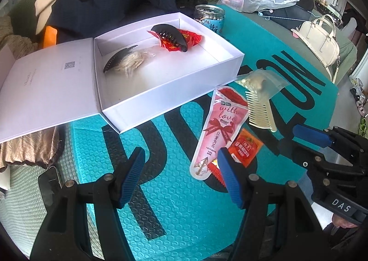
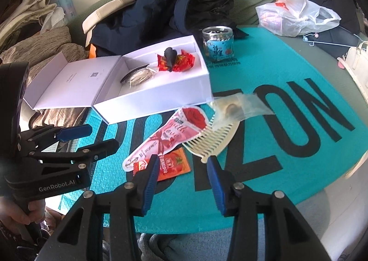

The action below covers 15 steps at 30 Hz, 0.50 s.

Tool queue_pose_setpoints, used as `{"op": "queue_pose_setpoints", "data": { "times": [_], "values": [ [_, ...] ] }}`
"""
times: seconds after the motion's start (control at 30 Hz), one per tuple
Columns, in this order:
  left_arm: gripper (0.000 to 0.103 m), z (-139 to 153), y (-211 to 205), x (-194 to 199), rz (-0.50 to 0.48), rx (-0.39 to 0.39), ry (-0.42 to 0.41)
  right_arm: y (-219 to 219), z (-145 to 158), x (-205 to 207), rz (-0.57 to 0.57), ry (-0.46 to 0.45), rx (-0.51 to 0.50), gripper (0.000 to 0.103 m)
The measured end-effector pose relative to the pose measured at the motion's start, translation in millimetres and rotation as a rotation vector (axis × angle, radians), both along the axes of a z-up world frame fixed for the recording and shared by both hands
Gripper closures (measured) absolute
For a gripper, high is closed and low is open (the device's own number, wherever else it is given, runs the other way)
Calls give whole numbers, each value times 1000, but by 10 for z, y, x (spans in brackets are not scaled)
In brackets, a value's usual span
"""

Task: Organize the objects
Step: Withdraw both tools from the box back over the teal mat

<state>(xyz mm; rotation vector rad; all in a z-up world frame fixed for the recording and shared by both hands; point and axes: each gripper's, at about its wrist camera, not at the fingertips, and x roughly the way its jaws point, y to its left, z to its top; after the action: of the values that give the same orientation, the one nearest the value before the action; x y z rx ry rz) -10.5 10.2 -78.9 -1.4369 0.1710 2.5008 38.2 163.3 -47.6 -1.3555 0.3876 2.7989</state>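
Right gripper (image 2: 182,170), jaws apart and empty, hovers at six o'clock of the light, stiff comb (image 2: 210,140); grasp its solid spine.

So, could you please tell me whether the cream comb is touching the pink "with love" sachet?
Touching: in the right wrist view, the comb's teeth overlap the sachet's edge.
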Motion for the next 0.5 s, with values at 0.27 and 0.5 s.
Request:
{"op": "queue_pose_setpoints", "data": {
  "times": [0.27, 0.5],
  "values": [
    [39, -177, -242, -85, 33, 9, -35, -139, -203, -76, 23, -17, -15, 38],
    [39, -248, -313, -223, 35, -10, -39, -288, -372, -238, 34, -37, -4, 19]
  ]
}}
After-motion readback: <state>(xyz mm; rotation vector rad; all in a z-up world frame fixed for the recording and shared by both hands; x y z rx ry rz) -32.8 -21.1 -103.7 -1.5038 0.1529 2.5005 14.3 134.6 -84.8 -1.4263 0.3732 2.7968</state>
